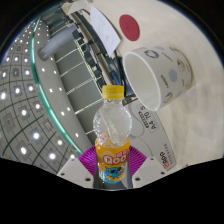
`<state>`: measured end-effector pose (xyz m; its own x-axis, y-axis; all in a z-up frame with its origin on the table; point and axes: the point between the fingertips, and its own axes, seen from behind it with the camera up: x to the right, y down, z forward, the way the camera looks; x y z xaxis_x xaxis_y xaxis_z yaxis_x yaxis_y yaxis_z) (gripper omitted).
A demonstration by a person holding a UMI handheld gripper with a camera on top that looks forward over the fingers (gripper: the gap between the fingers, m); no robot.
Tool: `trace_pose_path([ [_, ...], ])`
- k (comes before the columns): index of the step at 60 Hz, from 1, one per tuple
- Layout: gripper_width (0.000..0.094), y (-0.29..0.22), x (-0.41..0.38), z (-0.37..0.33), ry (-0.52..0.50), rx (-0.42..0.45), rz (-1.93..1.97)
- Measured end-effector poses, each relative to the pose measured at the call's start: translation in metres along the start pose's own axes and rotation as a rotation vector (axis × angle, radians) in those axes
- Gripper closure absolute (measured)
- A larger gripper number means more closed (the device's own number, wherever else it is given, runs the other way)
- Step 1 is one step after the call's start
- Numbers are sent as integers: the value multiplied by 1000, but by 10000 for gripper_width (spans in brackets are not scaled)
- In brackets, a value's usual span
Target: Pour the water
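Note:
My gripper is shut on a small clear bottle with a yellow cap and an orange and blue label. Both pink pads press on its sides at the label. The bottle stands upright between the fingers, its cap near the rim of a white paper cup. The cup lies tilted in the view just beyond the bottle, its open mouth facing the bottle's top. I cannot see water in the cup.
A white table surface lies under the cup. A red round mark sits on the surface beyond the cup. A dark tiled floor with light spots and a grey rail lie beside the table.

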<state>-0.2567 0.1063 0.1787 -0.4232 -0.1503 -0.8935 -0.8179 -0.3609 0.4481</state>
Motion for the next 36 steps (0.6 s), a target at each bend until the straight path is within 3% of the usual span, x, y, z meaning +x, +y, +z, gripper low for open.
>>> trace_pose_path([
  [14, 552, -9, -70, -7, 65, -38, -636],
  [27, 553, -82, -150, -15, 145, 80, -1414],
  [36, 554, -164, -150, -28, 288, 142, -1750],
])
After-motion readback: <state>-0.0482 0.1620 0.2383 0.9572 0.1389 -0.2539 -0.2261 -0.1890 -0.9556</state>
